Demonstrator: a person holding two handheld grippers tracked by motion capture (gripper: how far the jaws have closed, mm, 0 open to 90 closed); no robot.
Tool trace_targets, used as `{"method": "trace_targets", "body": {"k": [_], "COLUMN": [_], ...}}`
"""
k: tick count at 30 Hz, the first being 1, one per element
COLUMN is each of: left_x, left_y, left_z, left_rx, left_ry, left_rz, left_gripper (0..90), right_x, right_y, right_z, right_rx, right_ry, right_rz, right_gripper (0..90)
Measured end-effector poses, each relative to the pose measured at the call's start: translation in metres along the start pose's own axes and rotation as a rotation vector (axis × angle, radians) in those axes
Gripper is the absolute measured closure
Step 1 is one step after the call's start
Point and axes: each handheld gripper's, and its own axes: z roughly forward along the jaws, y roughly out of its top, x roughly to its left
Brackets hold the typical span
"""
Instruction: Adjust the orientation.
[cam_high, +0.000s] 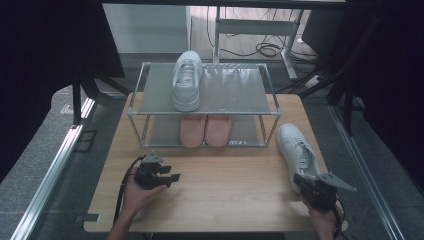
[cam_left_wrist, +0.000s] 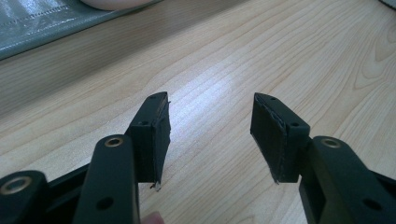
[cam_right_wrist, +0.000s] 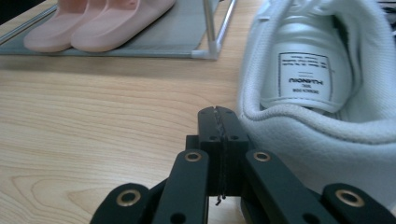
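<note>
I take the shoe rack (cam_high: 270, 107) as my landmark; around it the room is dim, with dark curtains to either side, grey carpet below, and beyond it the white legs of another table (cam_high: 290, 55) with black cables (cam_high: 265, 49) coiled on a pale floor; an aluminium rail (cam_high: 50, 170) runs along the floor to the rack's left. The desk (cam_high: 225, 195) that carries the rack is light wood with a plain grain, bare in front of the rack. The rack is a metal frame with two grey shelves; on its top shelf, toward the left, I see one white sneaker (cam_high: 187, 80) pointing away from me; on its bottom shelf a pair of pink slippers (cam_high: 205, 130) sits side by side. The second white sneaker (cam_high: 298, 152) lies on the desk just off the rack's front right corner, heel toward me. My right tool (cam_high: 306, 186) sits at that heel, jaws pressed together on nothing, just beside the padded collar (cam_right_wrist: 317, 135); I cannot tell whether it touches. My left tool (cam_high: 172, 177) rests in front of the rack's left half, jaws spread over bare wood.
</note>
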Motion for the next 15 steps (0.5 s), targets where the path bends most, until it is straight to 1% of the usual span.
{"method": "trace_targets", "body": {"k": [8, 15], "left_x": [0.001, 0.002], "left_y": [0.0, 0.0], "left_z": [-0.001, 0.0], "left_rx": [-0.002, 0.0], "left_ry": [0.0, 0.003], "left_rz": [-0.001, -0.003], "left_gripper": [48.0, 48.0], "right_x": [-0.014, -0.02], "right_y": [-0.003, -0.003], "right_z": [-0.008, -0.011], "right_rx": [-0.015, -0.026], "right_ry": [-0.019, -0.029], "right_rz": [0.026, 0.038], "right_gripper": [90.0, 90.0]}}
